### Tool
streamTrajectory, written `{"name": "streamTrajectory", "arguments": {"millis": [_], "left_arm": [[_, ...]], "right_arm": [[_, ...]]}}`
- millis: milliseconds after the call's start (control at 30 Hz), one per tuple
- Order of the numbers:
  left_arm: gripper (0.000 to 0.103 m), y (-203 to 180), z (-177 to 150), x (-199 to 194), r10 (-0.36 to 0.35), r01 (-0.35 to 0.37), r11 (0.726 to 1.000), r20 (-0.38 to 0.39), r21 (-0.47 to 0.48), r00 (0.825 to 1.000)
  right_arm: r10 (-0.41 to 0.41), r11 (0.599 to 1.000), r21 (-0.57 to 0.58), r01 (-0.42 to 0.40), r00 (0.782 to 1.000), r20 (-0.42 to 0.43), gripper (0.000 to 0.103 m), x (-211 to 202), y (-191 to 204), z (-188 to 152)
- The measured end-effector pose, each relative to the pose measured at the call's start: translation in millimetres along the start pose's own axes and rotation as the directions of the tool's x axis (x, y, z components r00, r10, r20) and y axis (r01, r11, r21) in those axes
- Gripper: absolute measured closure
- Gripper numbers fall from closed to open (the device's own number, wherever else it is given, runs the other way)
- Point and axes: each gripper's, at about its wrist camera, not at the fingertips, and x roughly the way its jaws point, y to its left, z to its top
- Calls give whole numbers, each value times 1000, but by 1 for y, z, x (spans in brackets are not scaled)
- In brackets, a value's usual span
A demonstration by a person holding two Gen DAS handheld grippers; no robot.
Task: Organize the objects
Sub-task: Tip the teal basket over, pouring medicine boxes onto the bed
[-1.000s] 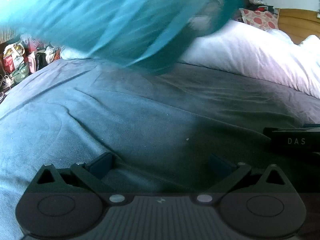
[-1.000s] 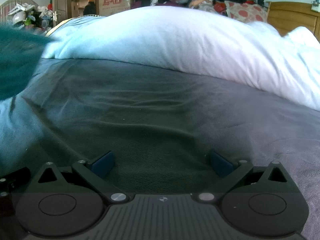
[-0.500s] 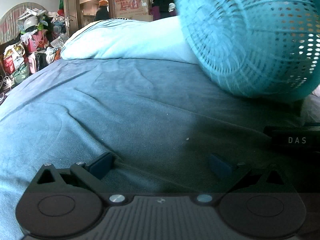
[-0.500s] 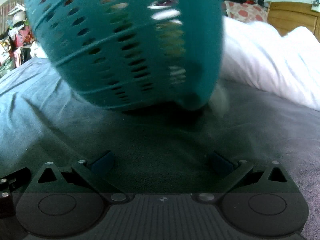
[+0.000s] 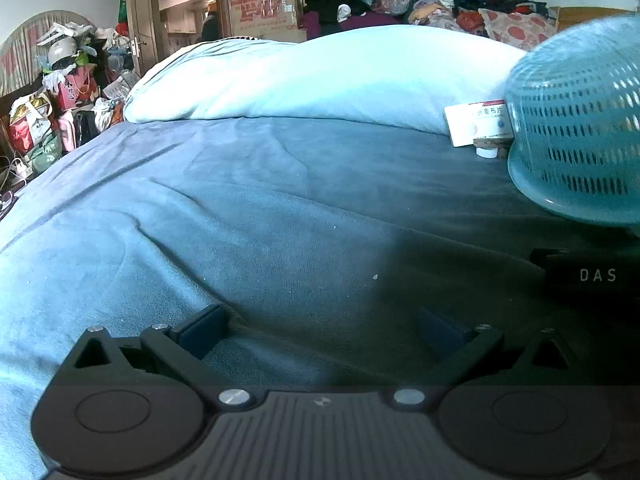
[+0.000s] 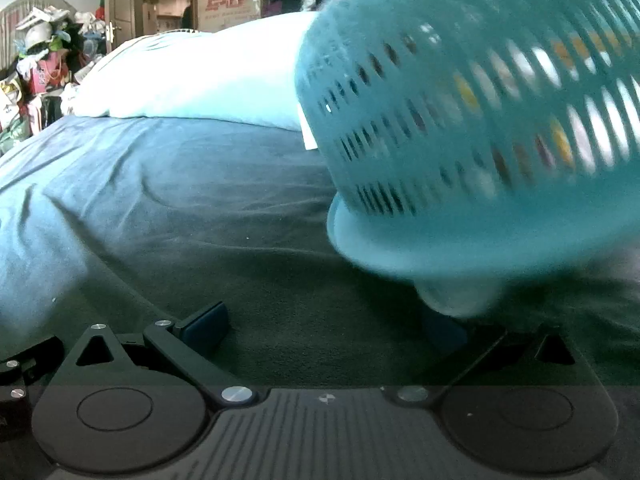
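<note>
**Inspection: perforated basket upturned on bed, both grippers empty**

Teal perforated plastic laundry-style basket point(image 6: 480, 128) found mouth-down and tilted on the blue-grey plush bed cover point(image 5: 240, 208), motion-blurred in the right wrist view. Located ahead and right of the left gripper point(image 5: 320, 332), directly ahead of the right gripper point(image 6: 328, 328). Small white cardboard box with red print point(image 5: 476, 124) and a small white-capped item point(image 5: 486, 152) lying just beside the basket's far-left side, against the pale blue folded duvet point(image 5: 320, 76). Coloured contents glimpsed through the basket holes; not identifiable.

Left gripper: jaws spread wide, nothing held. Right gripper: jaws likewise wide apart, nothing between them; basket rim near the right finger, contact not confirmed.

Handling judgement: basket light, thin-walled, somewhat flexible, smooth; likely to roll or slide on the soft cover. Best hold judged to be the thickened rim point(image 6: 400, 248), pinched across its lip. Box light, crushable at corners.

Clearance: broad open cover to the left and centre; duvet ridge closing the far side; clutter beyond the bed's left edge.
</note>
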Motion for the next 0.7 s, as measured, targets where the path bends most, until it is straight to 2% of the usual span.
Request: {"name": "streamTrajectory", "arguments": {"millis": [700], "left_arm": [[0, 0, 1, 0, 7, -7, 1000, -3, 11, 1000]], "right_arm": [[2, 1000, 7, -2, 1000, -2, 0, 2, 2, 1]]}}
